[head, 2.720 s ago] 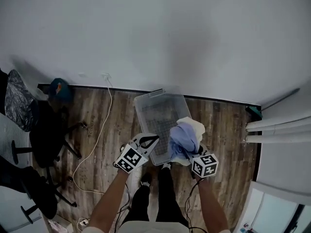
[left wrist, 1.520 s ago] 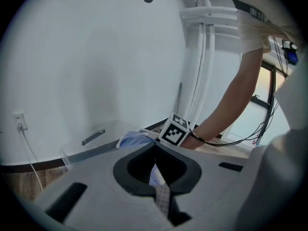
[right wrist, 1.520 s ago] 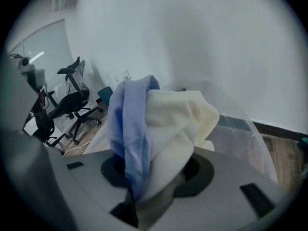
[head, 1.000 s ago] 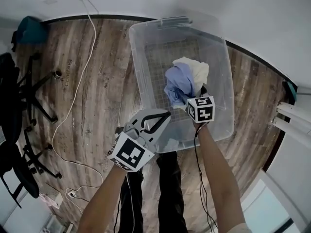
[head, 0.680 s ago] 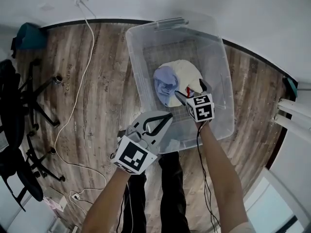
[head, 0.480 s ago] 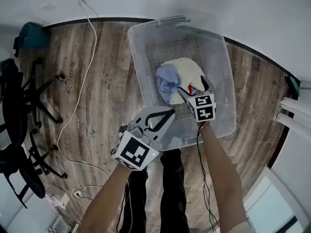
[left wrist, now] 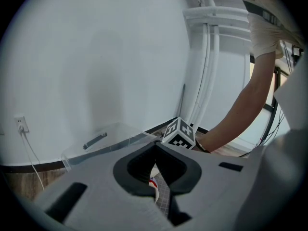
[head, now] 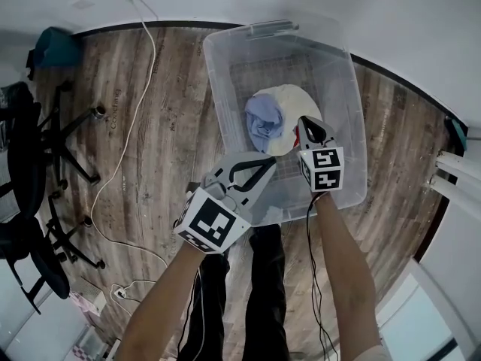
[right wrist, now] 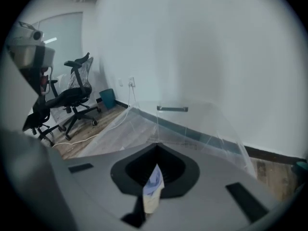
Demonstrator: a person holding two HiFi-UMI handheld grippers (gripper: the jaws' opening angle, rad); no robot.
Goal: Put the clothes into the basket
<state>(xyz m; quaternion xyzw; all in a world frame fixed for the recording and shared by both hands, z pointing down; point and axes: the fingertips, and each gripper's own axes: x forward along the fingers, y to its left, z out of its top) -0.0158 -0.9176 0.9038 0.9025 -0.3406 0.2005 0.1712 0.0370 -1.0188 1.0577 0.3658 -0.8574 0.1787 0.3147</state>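
Clothes (head: pixel 274 117): heaped in basket (head: pixel 225 96) middle, loose.
Right gripper (head: pixel 306 122): jaws closed, empty, just over heap; lift straight, clear rim.
Left gripper (head: pixel 269 162): jaws closed, empty, by near wall; keep off.

Both arms reach down and out, and both grippers are closed.

The left gripper (head: pixel 269 162) has its jaws tip to tip with nothing in them, and the bare left arm (head: pixel 161 299) is bent behind it. The right gripper (head: pixel 307 122) reaches a bit further, jaws pressed together and empty, on a straight right arm (head: pixel 342 265).
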